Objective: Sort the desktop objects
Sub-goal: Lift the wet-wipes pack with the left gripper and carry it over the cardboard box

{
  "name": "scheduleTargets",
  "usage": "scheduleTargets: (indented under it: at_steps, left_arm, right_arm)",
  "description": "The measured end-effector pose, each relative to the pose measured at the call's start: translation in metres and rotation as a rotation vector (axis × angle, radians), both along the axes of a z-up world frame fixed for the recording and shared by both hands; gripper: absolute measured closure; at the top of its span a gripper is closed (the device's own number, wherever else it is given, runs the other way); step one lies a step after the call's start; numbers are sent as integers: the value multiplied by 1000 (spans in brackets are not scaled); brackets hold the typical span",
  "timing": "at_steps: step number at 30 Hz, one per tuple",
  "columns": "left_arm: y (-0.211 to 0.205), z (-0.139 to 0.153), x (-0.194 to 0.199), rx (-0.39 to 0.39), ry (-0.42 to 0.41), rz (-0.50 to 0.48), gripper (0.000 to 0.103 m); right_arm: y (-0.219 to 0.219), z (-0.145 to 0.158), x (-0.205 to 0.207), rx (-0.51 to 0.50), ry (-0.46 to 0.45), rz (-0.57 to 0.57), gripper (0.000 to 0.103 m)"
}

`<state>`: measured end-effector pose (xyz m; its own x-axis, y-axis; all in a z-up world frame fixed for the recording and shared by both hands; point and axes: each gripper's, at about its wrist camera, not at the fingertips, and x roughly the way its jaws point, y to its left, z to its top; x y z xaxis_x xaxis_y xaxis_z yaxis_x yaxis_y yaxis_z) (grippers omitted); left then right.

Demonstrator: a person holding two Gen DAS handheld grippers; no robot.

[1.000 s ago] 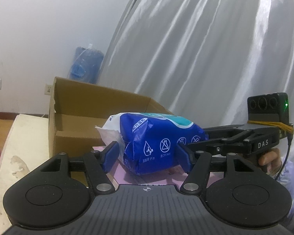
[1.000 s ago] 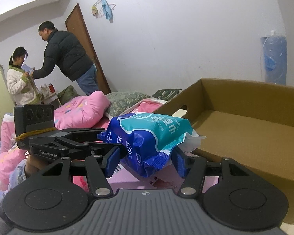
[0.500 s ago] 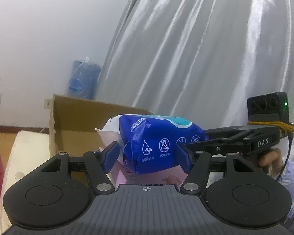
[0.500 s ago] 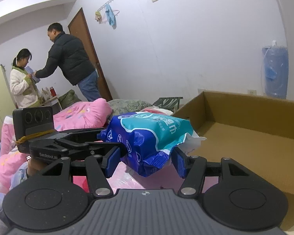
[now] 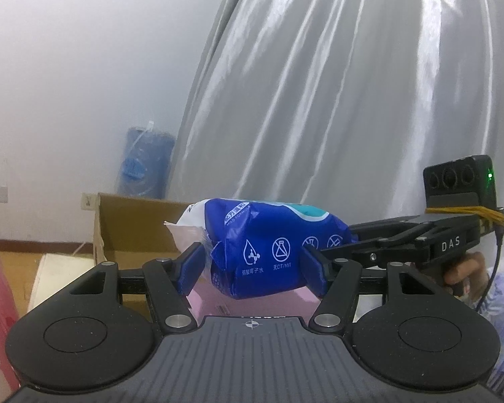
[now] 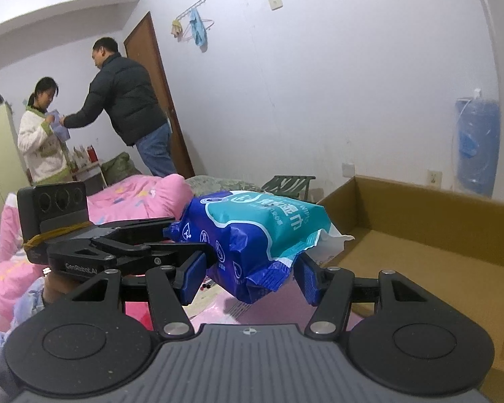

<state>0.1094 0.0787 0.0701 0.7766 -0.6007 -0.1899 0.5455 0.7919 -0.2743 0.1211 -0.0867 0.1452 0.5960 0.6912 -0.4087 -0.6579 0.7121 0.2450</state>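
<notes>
A: Wipes! We have the blue pack of wipes (image 5: pixel 268 245) up in the air, and both claws hold it. Our left claw (image 5: pixel 252 263) squeezes one end of the pack. Our right claw (image 6: pixel 248 273) squeezes the other end.

B: Are both claws shut on it?

A: Yes. The blue pads press into the soft wrap on both sides. The pack hangs between the two claws, and nothing under it touches it.

B: Where is the pack next to the cardboard box (image 6: pixel 420 235)?

A: It is near the box, on the open side of it, and about as high as the box rim. It is not inside the box yet. A pink thing (image 5: pixel 218 297) lies below the pack.

B: What could go wrong?

A: We think the pack could slip. The wrap is smooth and squishy. If one claw pulls away from the other, the wrap could stretch or slide out of the pads.

B: And if one claw lets go too soon?

A: Then the pack would swing down from the other claw. It might hit the box wall or fall outside the box. We should move both hands together and keep the pack above the rim.
</notes>
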Motion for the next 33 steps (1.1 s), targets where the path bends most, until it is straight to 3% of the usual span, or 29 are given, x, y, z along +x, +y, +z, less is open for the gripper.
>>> scheduleTargets:
  at_steps: [10,16,22,27,33]
  left_arm:
    - [6,-2,39,3,-3,37,44]
    - [5,-4,82,63,16,70,46]
    - [4,-3,122,112,42,74,48]
    - [8,-8,150,88,84,58,48]
    - [1,-20,179,119,145,66,49]
  right_arm:
    - [13,3,43,-56,26,-2,42]
    - [18,-5,86,-55,92,-17,42]
    - [23,-10,106,-71,96,-57,42]
    - [20,-19,123,-75,119,-85,42]
    - [17,-30,142,-123,143,-114,43]
